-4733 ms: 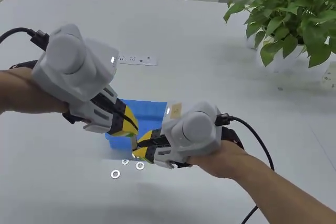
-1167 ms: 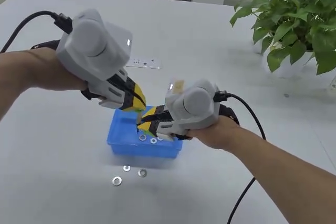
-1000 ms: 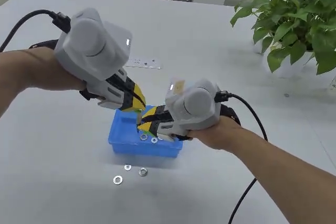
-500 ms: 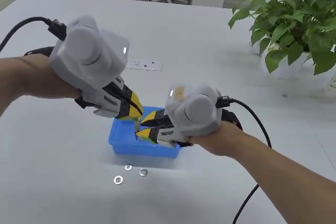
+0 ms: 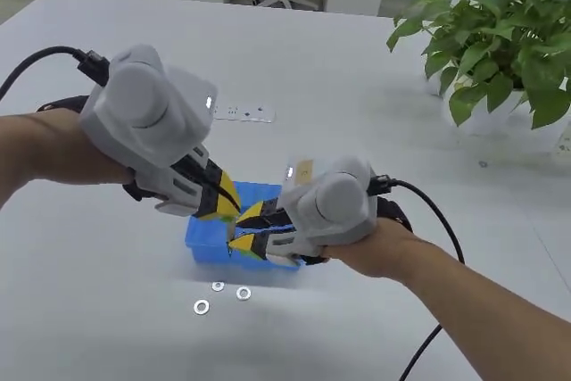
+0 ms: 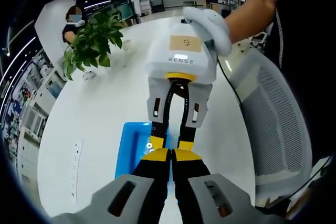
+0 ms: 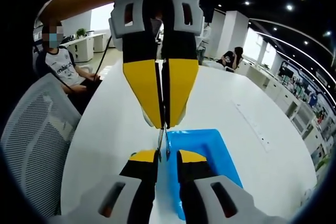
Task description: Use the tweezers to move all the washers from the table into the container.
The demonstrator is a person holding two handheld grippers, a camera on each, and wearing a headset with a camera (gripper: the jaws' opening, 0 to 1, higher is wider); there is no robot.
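On the white worktop point(image 5: 357, 86) a shallow blue rectangular plastic container point(image 5: 198, 236) sits in the middle of the near part, and both tools meet above its near right corner. The left gripper point(image 5: 225, 205), grey-bodied with black and yellow jaws, has its jaws pressed together on a pair of thin metal tweezers point(image 7: 163, 129), which point down at the container's edge. The right gripper point(image 5: 239, 234) faces it, jaws narrowly apart on either side of the tweezer tips. I cannot tell whether they press on the tweezers, nor whether the tips carry anything. Three small silver ring washers point(image 5: 219, 286) lie loose on the worktop just beside the container's near edge, close to one another and apart from both tools. Beyond the container's far edge lies a white socket strip point(image 5: 239, 113), and a leafy green potted plant point(image 5: 491, 33) stands toward the far right corner.
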